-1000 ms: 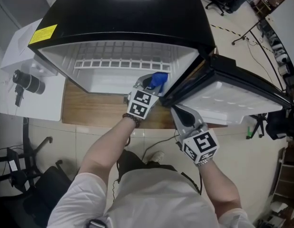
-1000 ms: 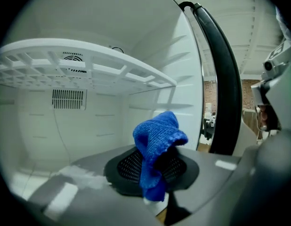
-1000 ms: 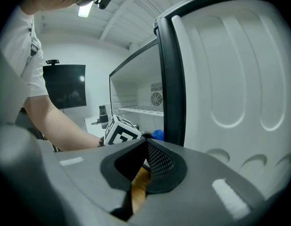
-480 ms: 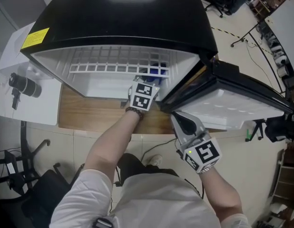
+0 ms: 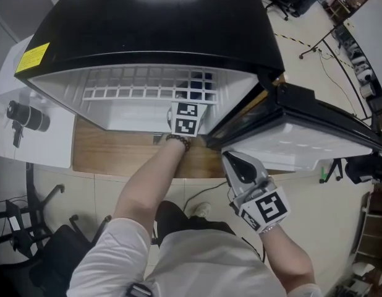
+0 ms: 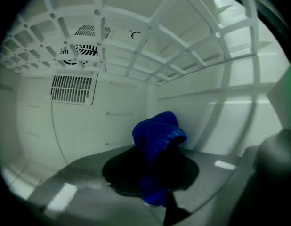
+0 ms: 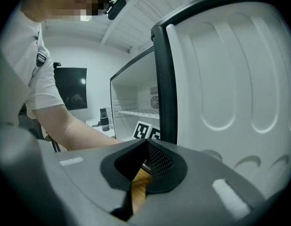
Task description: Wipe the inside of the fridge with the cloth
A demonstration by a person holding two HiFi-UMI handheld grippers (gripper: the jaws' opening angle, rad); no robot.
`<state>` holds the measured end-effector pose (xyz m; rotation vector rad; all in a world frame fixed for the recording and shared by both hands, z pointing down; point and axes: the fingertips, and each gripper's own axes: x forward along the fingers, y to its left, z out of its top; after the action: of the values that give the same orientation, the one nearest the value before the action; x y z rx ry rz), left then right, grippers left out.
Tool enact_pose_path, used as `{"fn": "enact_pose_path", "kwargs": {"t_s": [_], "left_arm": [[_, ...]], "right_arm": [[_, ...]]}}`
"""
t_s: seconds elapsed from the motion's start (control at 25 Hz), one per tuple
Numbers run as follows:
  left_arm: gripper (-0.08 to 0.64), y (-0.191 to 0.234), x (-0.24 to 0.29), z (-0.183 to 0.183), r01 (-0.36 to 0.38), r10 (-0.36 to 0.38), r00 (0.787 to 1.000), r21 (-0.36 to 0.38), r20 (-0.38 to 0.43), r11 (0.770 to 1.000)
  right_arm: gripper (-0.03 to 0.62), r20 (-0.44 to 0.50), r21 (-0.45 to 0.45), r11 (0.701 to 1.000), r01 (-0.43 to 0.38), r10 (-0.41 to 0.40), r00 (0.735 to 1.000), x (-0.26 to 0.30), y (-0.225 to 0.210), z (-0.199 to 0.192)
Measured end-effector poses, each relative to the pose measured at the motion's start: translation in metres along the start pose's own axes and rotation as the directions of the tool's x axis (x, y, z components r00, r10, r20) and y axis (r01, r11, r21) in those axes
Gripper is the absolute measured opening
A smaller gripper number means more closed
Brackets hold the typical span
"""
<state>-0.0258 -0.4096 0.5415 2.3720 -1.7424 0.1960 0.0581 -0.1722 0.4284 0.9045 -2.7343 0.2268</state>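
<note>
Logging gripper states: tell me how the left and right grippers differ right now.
The left gripper reaches inside the fridge; the right gripper sits outside, beside the open door. The left's jaws, which have just been closing, pinch the blue cloth; the right's are shut on nothing. Both carry a marker cube.

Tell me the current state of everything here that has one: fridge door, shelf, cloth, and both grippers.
Fridge door, open.
Wire shelf, in place inside the fridge.
Cloth, bunched up, pinched between jaws inside the fridge.
Left gripper, shut on the cloth, jaws just closed in a little.
Right gripper, shut, empty, outside by the door.
</note>
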Motion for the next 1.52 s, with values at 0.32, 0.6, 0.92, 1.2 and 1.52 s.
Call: {"fn": "enact_pose_path", "kwargs": {"t_s": [0.32,0.6,0.92,1.2,1.52], "left_arm": [[0.064,0.011,0.010,-0.003,-0.067,0.067,0.998,-0.017,-0.002,0.998],[0.064,0.008,-0.002,-0.003,-0.065,0.065,0.998,-0.010,0.018,0.998],[0.066,0.004,-0.044,-0.008,-0.070,0.070,0.997,-0.007,0.014,0.998],[0.066,-0.011,-0.100,-0.011,-0.039,0.039,0.999,-0.004,0.008,0.999],[0.067,-0.064,-0.182,0.001,0.125,-0.126,0.992,0.043,0.027,0.991]], "right_arm": [[0.002,-0.013,0.008,1.000,0.025,-0.025,1.000,-0.011,-0.006,-0.007],[0.002,-0.006,0.008,1.000,0.024,-0.024,1.000,-0.017,-0.002,-0.009],[0.002,0.001,0.008,1.000,0.019,-0.019,1.000,-0.020,0.008,-0.006],[0.026,-0.019,-0.021,1.000,0.004,-0.004,1.000,-0.019,0.020,-0.005],[0.101,-0.056,-0.102,0.995,-0.024,0.018,0.998,-0.023,0.018,-0.005]]}}
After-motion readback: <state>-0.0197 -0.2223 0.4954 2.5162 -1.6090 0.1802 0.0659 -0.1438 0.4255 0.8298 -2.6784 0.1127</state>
